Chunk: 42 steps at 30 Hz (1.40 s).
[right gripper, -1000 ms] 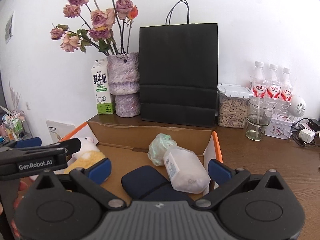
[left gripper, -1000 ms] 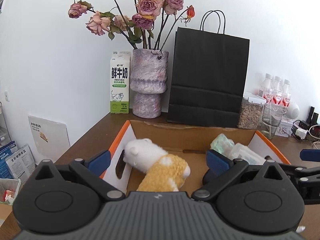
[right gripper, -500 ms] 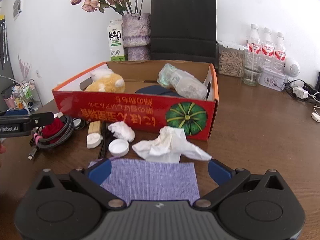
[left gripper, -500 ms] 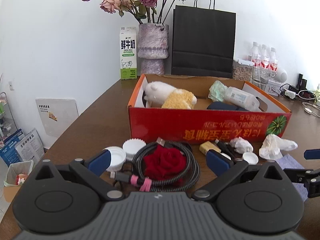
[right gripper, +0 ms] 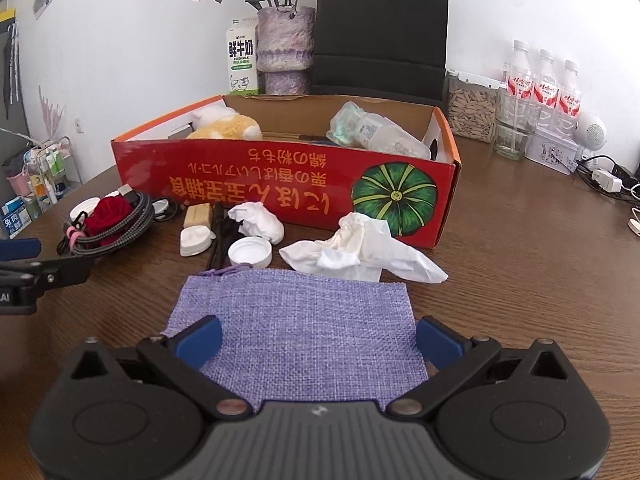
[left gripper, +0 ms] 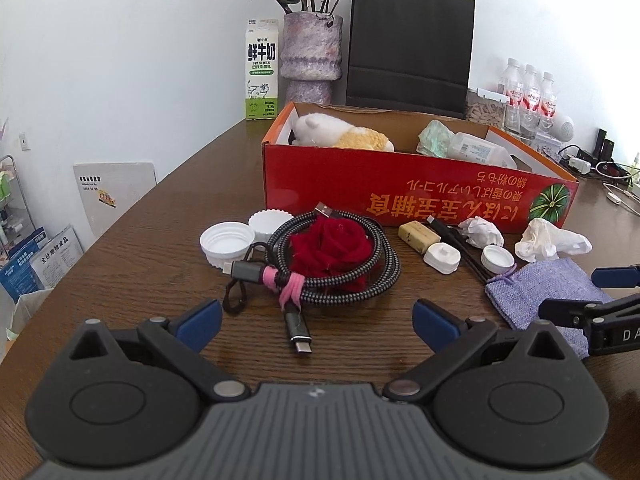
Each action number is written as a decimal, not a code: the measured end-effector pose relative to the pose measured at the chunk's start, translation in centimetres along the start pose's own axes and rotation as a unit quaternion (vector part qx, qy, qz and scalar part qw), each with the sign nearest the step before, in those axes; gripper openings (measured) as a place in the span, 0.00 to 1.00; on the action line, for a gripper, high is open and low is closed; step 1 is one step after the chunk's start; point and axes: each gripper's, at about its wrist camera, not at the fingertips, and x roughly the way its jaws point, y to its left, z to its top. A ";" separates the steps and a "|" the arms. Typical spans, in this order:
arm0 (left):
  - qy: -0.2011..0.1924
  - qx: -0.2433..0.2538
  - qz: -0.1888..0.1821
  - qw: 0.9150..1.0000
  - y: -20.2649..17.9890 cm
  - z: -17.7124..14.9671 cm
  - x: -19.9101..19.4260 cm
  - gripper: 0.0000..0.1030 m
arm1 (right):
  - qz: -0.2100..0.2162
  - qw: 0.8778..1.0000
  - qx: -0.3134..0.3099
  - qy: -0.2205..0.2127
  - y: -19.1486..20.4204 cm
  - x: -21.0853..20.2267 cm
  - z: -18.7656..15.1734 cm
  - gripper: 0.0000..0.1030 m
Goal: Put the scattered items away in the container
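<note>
A purple cloth pouch lies flat between the spread fingers of the right tongs. Just beyond it sits crumpled tissue, then the red box.

Light: bright, even daylight; soft shadows only.
Glare: pale sheen on the tabletop at right.
Focus: sharp throughout.
Edges: strong fisheye bending, dark corners.
</note>
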 end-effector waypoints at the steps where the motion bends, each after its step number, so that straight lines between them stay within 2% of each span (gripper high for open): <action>1: 0.001 0.000 0.000 1.000 0.0 -0.1 0.1 1.00 | 0.001 1.000 -0.001 0.000 -0.1 0.1 0.1 1.00; 14: 0.034 0.014 0.013 0.999 -0.7 -0.1 1.2 1.00 | 0.005 1.000 -0.002 0.000 -0.4 0.2 0.0 1.00; 42: 0.035 0.017 0.010 0.999 -0.9 -0.1 1.3 1.00 | 0.005 1.000 -0.002 0.000 -0.4 0.1 0.0 1.00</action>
